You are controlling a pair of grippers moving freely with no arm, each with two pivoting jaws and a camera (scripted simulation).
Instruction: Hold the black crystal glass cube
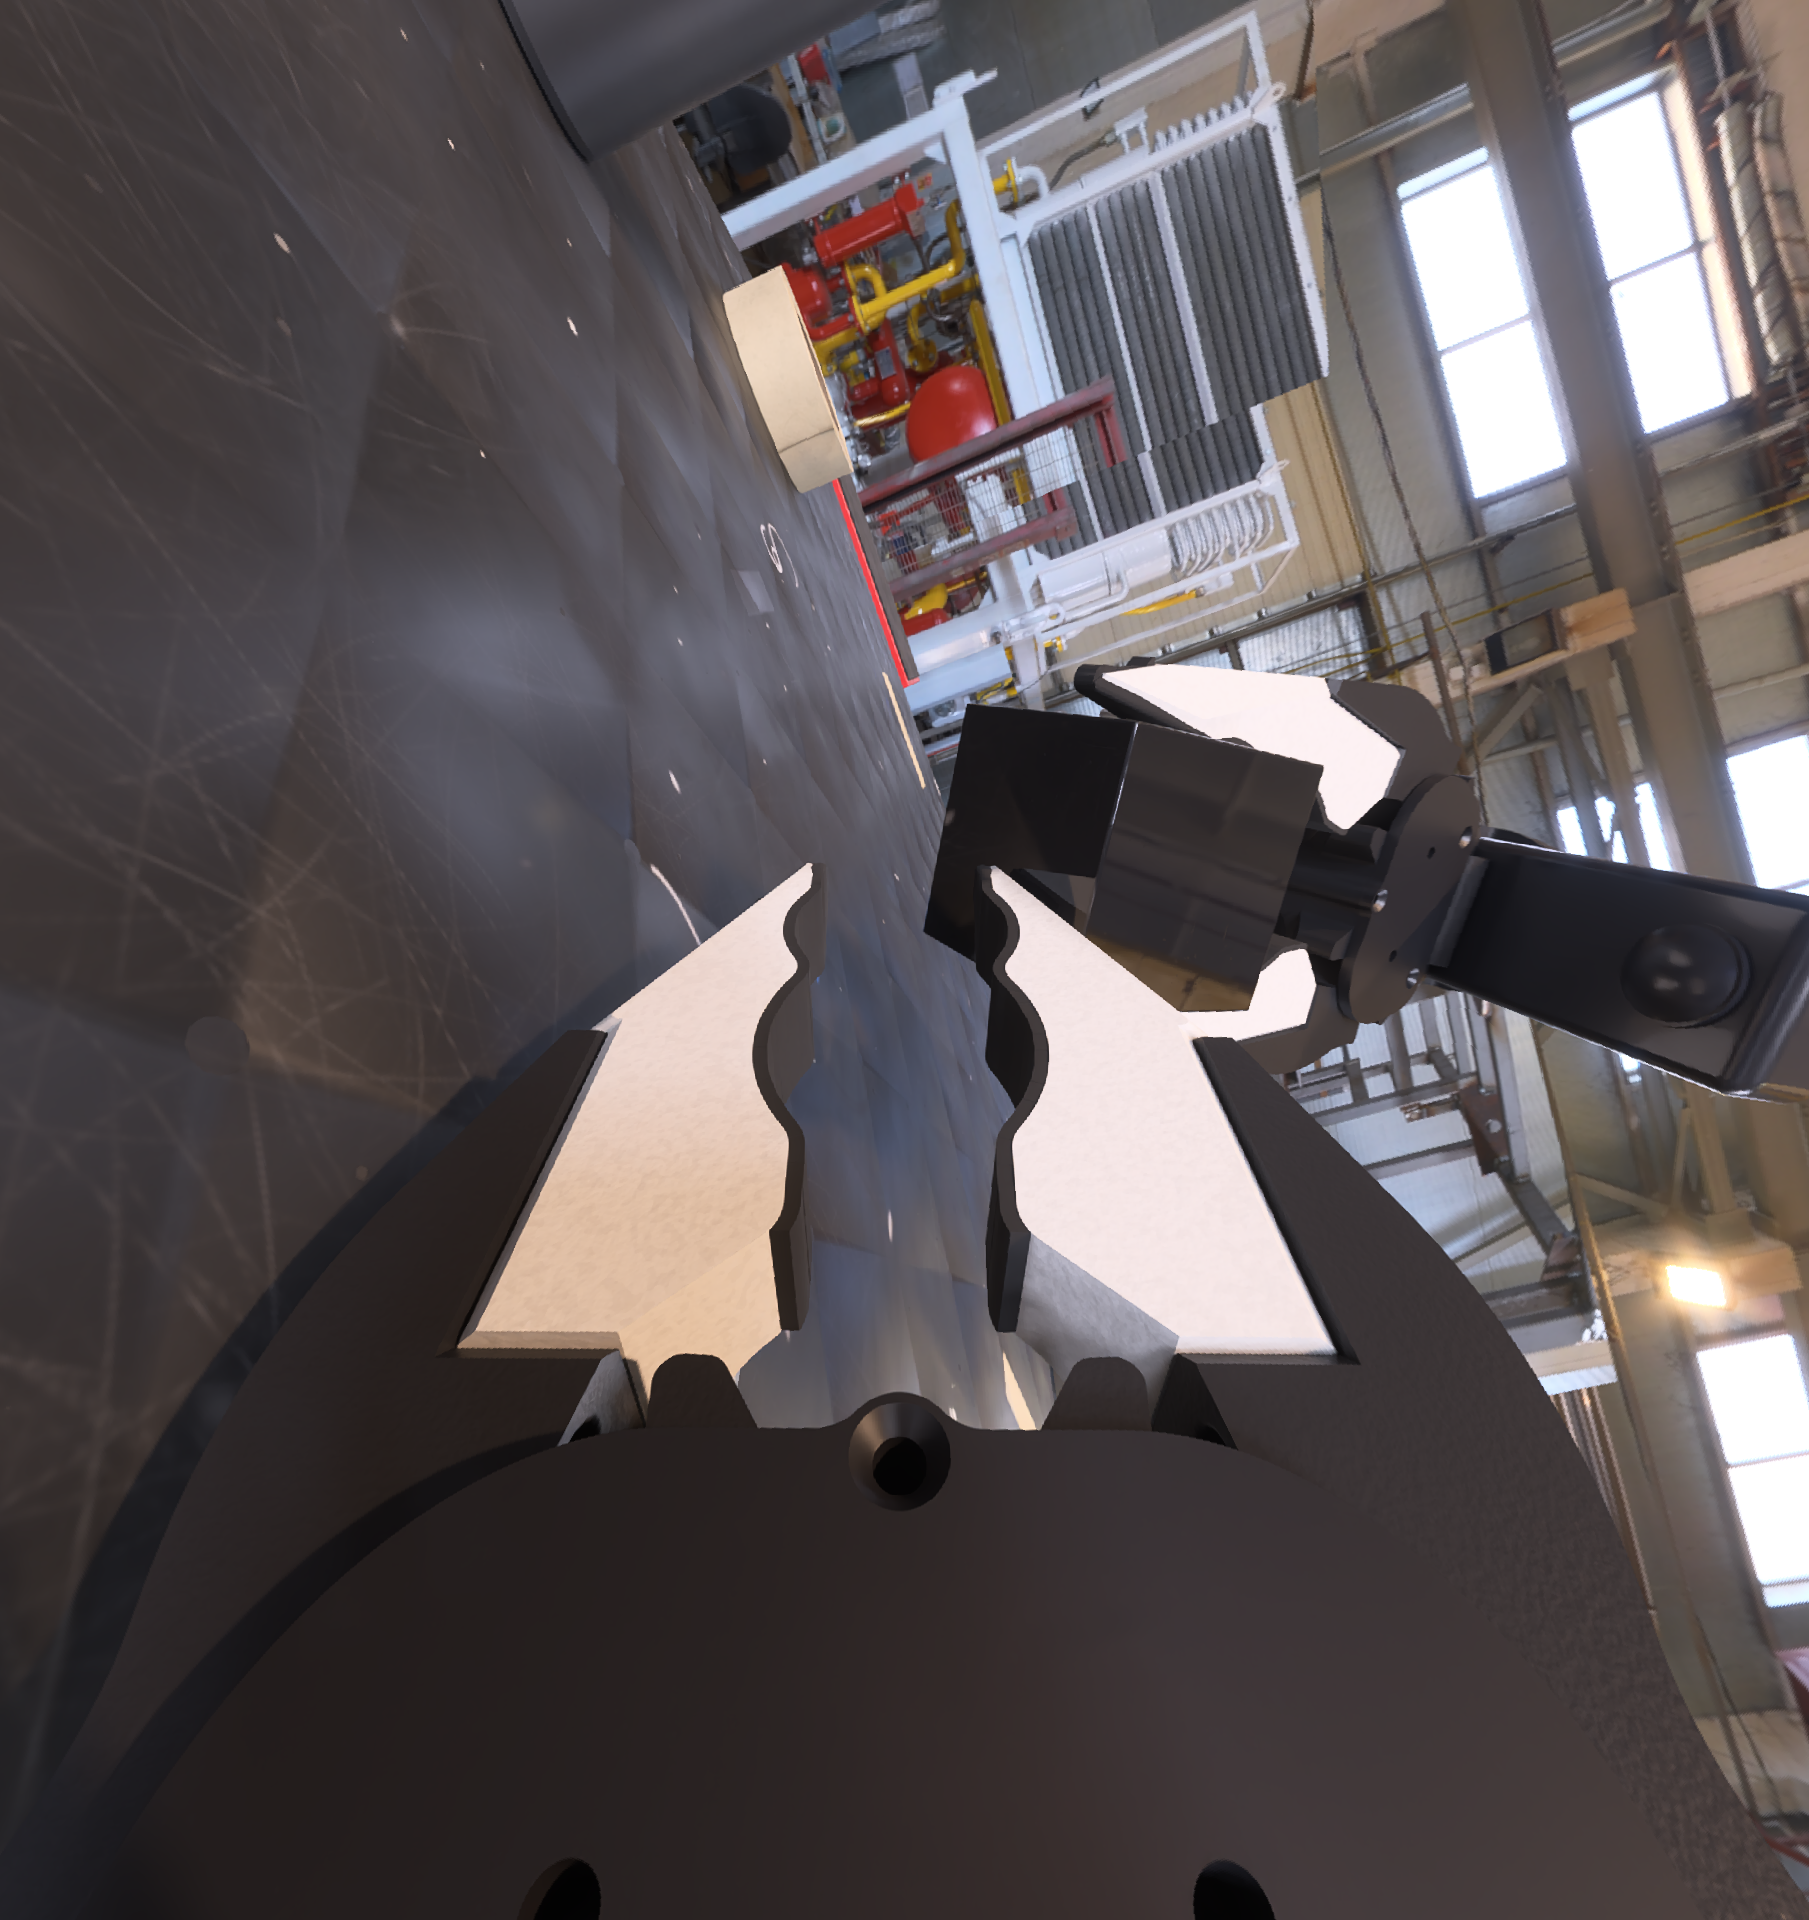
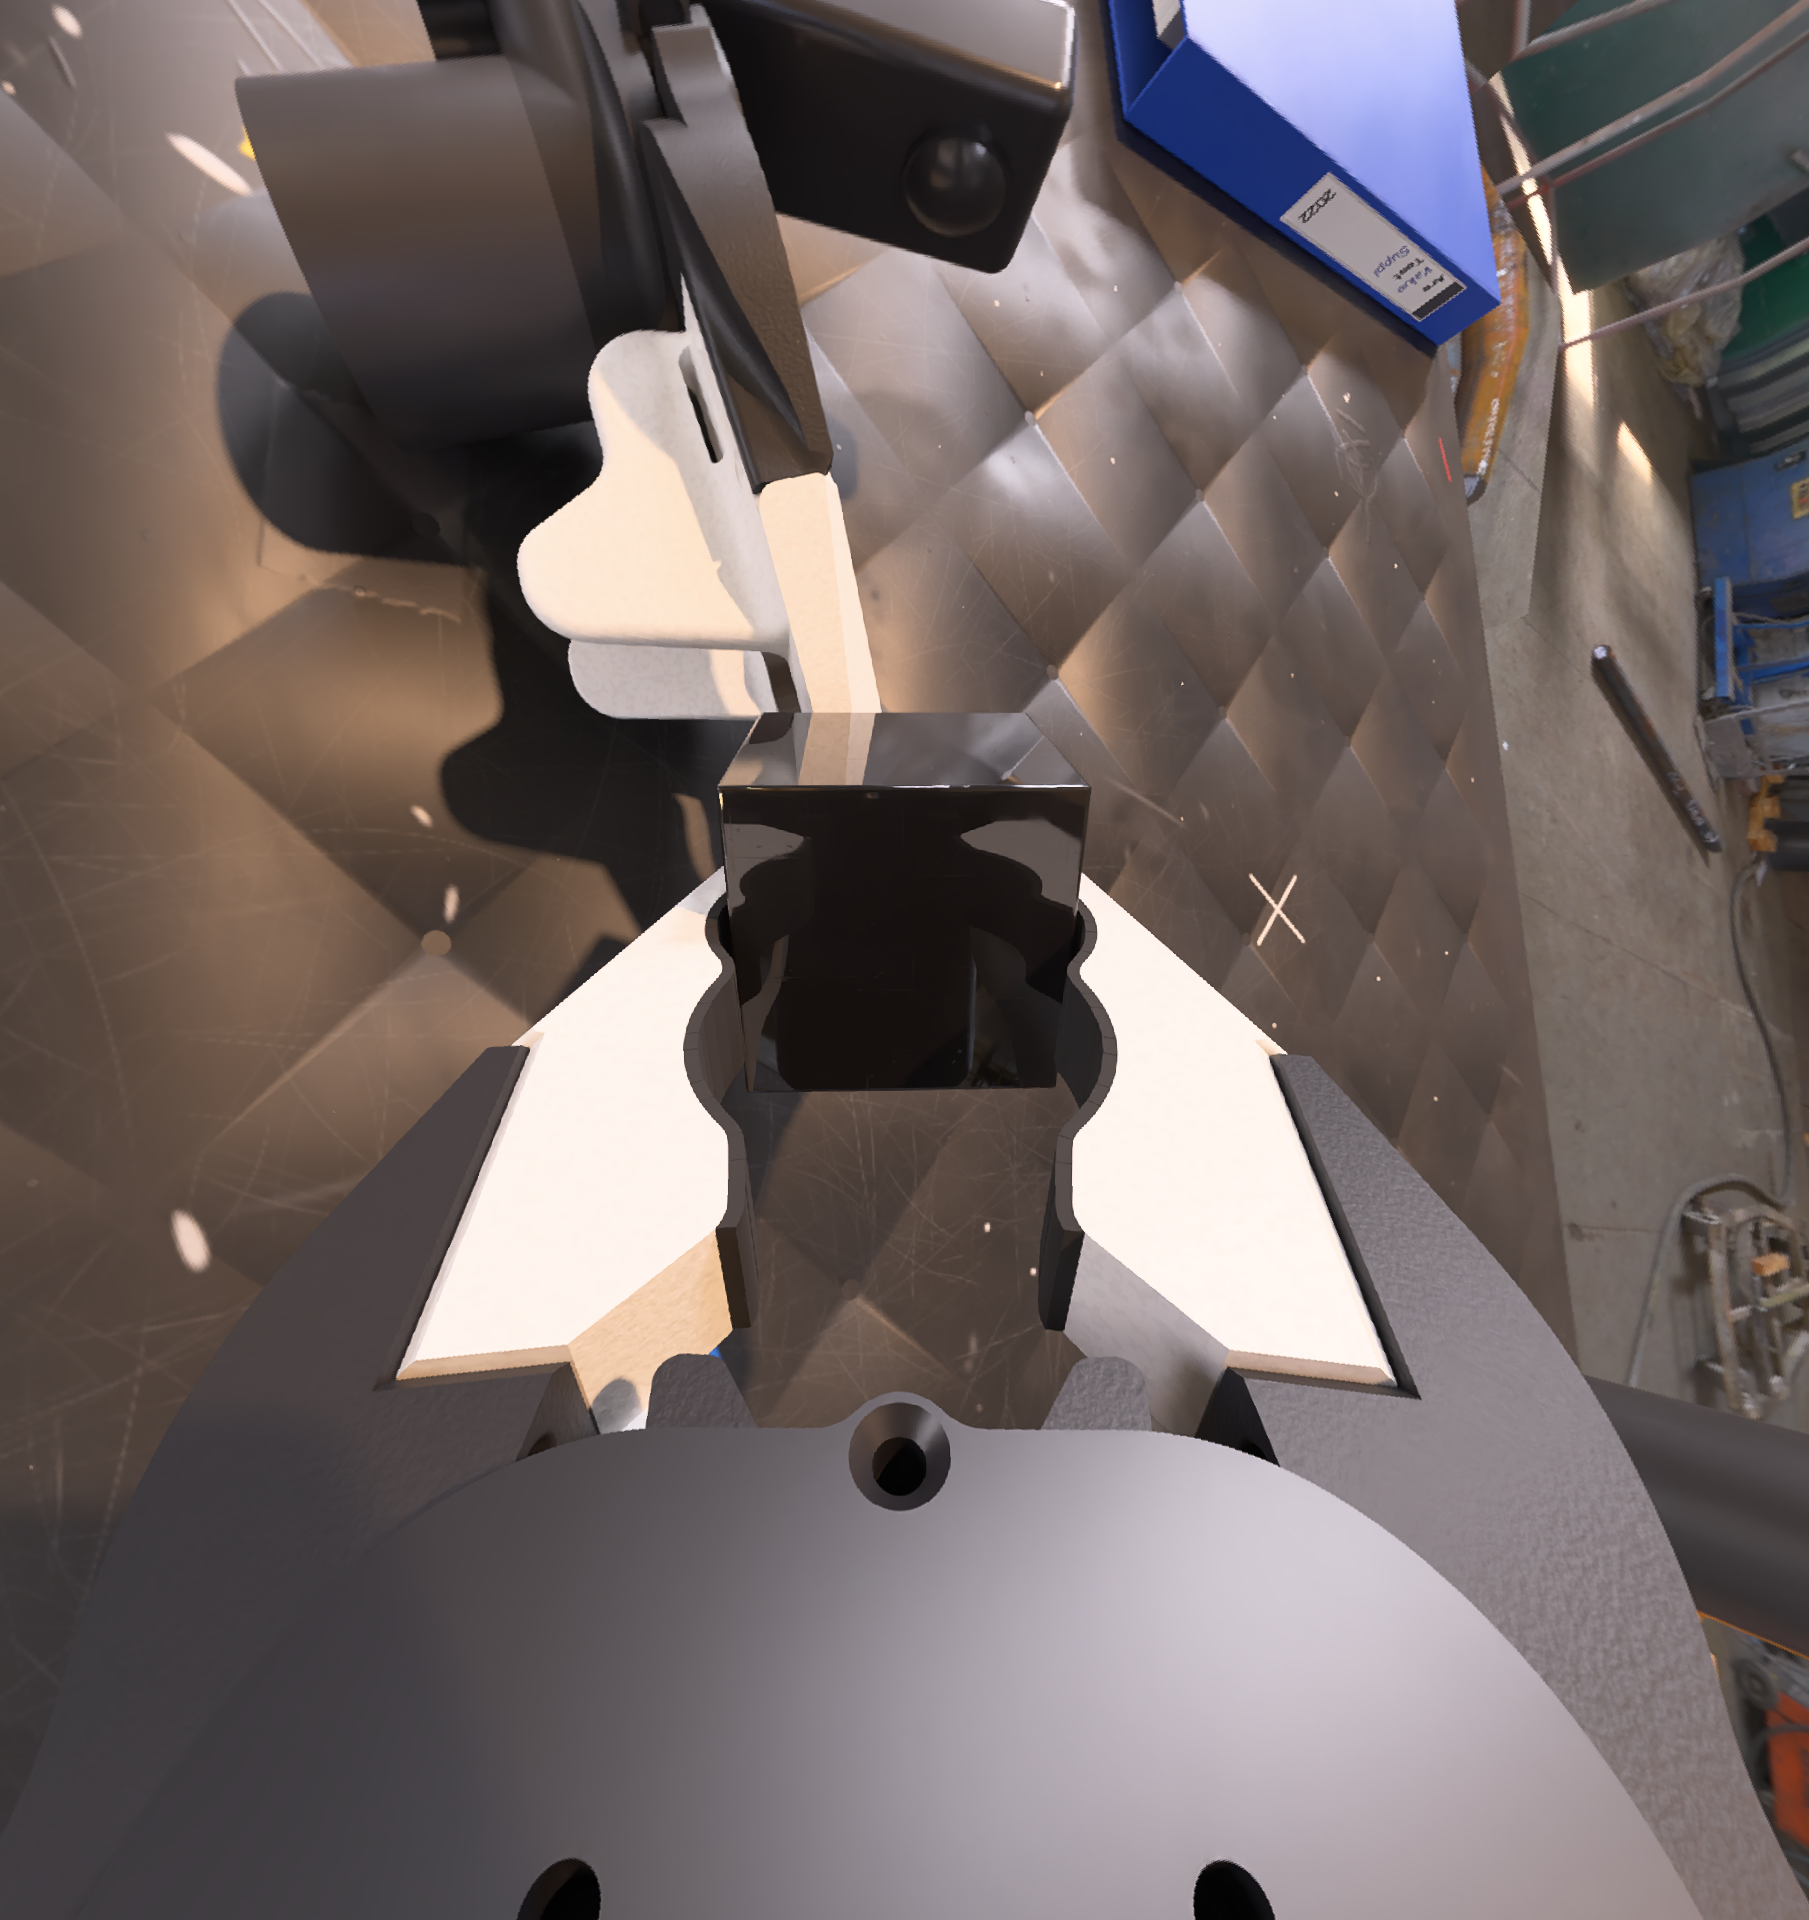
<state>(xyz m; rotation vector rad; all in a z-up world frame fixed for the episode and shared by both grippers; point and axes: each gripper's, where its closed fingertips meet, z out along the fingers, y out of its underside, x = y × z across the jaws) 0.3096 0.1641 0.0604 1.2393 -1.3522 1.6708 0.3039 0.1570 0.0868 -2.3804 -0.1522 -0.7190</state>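
Note:
The black crystal glass cube (image 2: 900,935) is glossy and dark and sits between the tips of my right gripper (image 2: 900,904), which is shut on its two sides. It is held clear of the metal table (image 2: 1243,582). In the left wrist view the cube (image 1: 1035,810) shows just beyond my left gripper's right fingertip. My left gripper (image 1: 900,878) is open with nothing between its fingers. Its white fingers (image 2: 661,561) reach the far top edge of the cube in the right wrist view; I cannot tell if they touch it.
A cream round block (image 1: 786,379) lies farther along the table. A grey cylinder (image 1: 609,62) stands at its far end. A blue binder (image 2: 1295,156) lies near the table's edge beyond the cube. The floor drops away past that edge.

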